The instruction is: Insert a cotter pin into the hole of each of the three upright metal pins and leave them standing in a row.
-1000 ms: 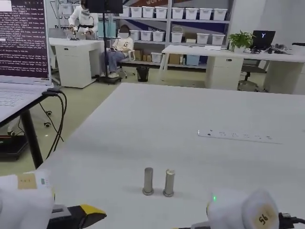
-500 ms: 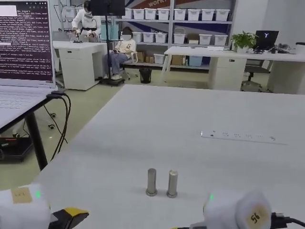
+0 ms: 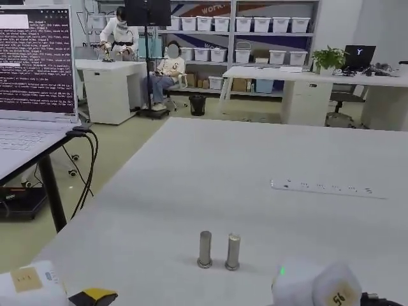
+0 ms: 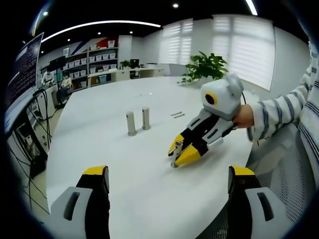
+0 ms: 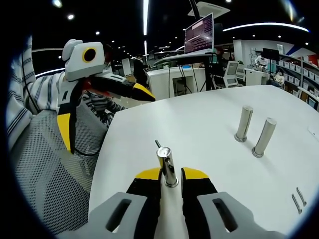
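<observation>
Two upright metal pins (image 3: 204, 250) (image 3: 233, 252) stand side by side on the white table (image 3: 255, 166). In the left gripper view the same upright pins (image 4: 131, 123) (image 4: 146, 118) are beyond my left gripper (image 4: 168, 174), whose jaws stand wide apart and hold nothing. My right gripper (image 5: 167, 175) is shut on a third metal pin (image 5: 166, 164). A thin dark stub pokes out near that pin's top; I cannot tell what it is. The right gripper (image 4: 192, 147) rests its tip low on the table. Two loose cotter pins (image 4: 177, 115) lie past it.
A white power strip (image 3: 328, 189) lies further back on the table. A laptop (image 3: 32, 70) stands on a side stand at the left. People sit at desks far behind. The cotter pins (image 5: 298, 199) lie right of the held pin.
The head camera has shifted, so the picture moved. The two upright pins have not moved. Both grippers sit lower at the frame's bottom edge.
</observation>
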